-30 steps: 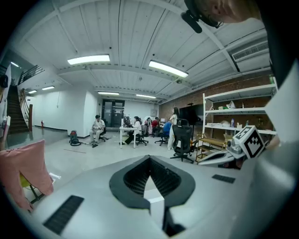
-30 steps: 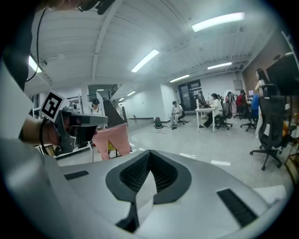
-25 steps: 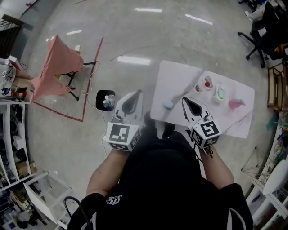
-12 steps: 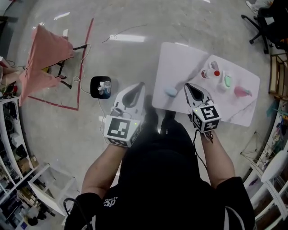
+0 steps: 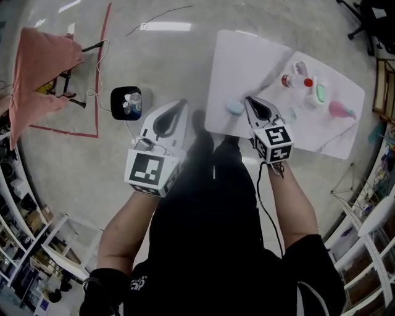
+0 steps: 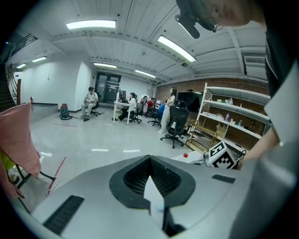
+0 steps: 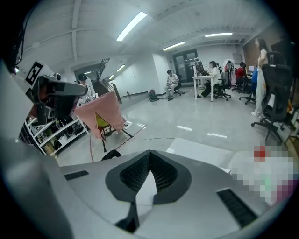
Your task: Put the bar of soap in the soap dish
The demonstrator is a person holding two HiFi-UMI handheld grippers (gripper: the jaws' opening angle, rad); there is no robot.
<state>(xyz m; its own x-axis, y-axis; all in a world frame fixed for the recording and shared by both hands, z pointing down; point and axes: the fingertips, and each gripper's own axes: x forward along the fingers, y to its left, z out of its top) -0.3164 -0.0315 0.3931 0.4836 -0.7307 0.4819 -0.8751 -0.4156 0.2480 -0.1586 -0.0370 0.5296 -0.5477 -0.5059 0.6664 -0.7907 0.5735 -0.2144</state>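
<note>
A light blue oval piece [image 5: 234, 108] lies near the front edge of the white table [image 5: 259, 62]. Farther right on the table are a clear bottle with a red cap [image 5: 296, 80], a green oval in a white holder [image 5: 320, 92] and a pink piece [image 5: 341, 110]. My right gripper [image 5: 248, 99] is shut and empty, its tip just right of the blue piece; whether it touches I cannot tell. My left gripper [image 5: 183, 102] is shut and empty over the floor, left of the table. The left gripper view shows its jaws [image 6: 150, 158] closed; the right gripper view shows the same [image 7: 150, 152].
On the floor to the left stand a black round base with small bottles [image 5: 126, 102] and a pink cloth on a stand [image 5: 40, 62], beside red tape lines. Shelving runs along the left edge [image 5: 24, 234]. Office chairs stand at the far right [image 5: 370, 18].
Both grippers have sunk and come closer to the table's front edge. The right gripper's tip has come nearer the light blue piece. Both stay shut.
</note>
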